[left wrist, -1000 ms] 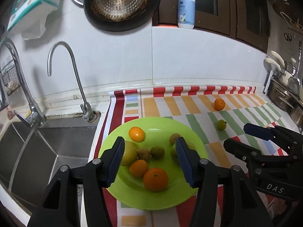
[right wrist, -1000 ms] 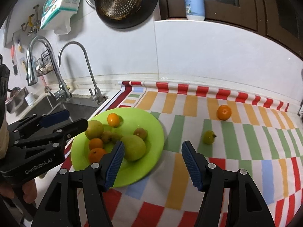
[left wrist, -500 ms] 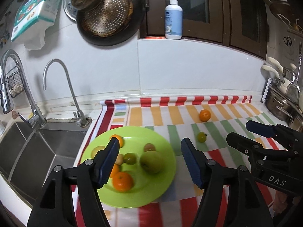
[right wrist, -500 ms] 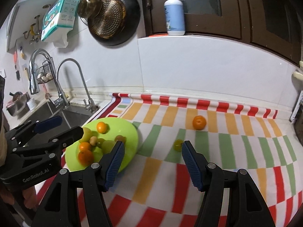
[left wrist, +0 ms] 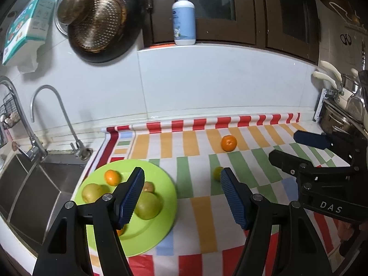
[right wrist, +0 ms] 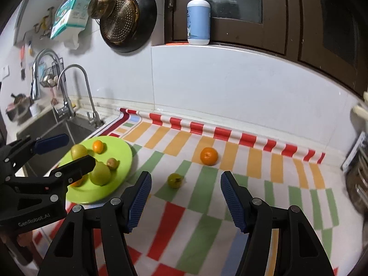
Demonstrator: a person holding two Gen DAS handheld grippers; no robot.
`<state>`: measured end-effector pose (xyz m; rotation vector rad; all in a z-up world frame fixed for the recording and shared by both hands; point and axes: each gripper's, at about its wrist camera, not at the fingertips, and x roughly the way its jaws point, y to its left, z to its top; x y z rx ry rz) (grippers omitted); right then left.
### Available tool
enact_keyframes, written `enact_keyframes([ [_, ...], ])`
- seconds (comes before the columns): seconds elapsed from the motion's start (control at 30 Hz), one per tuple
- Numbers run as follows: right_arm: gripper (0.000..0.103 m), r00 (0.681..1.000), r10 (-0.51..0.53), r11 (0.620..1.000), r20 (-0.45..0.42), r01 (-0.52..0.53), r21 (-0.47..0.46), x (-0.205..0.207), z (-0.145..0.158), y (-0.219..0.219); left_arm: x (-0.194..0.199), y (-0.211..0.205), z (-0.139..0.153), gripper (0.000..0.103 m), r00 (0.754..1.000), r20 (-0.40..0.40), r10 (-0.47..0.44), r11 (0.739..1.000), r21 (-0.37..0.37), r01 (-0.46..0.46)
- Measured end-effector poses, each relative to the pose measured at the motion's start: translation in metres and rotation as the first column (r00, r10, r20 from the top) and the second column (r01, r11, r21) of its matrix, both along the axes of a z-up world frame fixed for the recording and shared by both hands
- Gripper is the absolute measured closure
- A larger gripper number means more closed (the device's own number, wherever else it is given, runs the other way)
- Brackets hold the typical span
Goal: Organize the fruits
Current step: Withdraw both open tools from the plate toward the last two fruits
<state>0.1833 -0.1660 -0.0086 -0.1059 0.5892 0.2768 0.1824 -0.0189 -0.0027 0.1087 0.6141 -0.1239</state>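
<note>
We have drawn both grippers back from the green plate, and the small green fruit on the tabletop's middle now lies straight ahead of our right gripper, spread and empty, nearer than the left gripper, also spread and empty.

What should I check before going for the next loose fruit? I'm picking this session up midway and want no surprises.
1. Right gripper empty, jaws apart: ok.
2. Left gripper empty, jaws apart: ok.
3. Loose fruit located: ok. A small green fruit and an orange lie apart on the striped mat, off the plate.
4. Clear path to the green fruit from the right gripper: ok, nothing lies between them.
5. Room on the green plate: ok, bare surface shows along its near side.
6. Fruit on the plate settled: cannot tell; the left gripper hides part of the pile.
</note>
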Motion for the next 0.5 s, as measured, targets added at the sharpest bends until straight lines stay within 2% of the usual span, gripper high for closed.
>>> enact_keyframes([
  [0.27,0.040,0.999,0.048,0.998,-0.021,-0.049,-0.025,0.031,-0.004,-0.016,0.024,-0.024,-0.017,0.035,0.999,-0.045,-0.011,1.000,-0.008,0.010],
  [0.5,0.040,0.994,0.100,0.993,-0.047,-0.103,-0.059,0.063,-0.023,-0.021,0.051,-0.037,-0.043,0.035,0.994,-0.105,-0.022,1.000,-0.008,0.021],
])
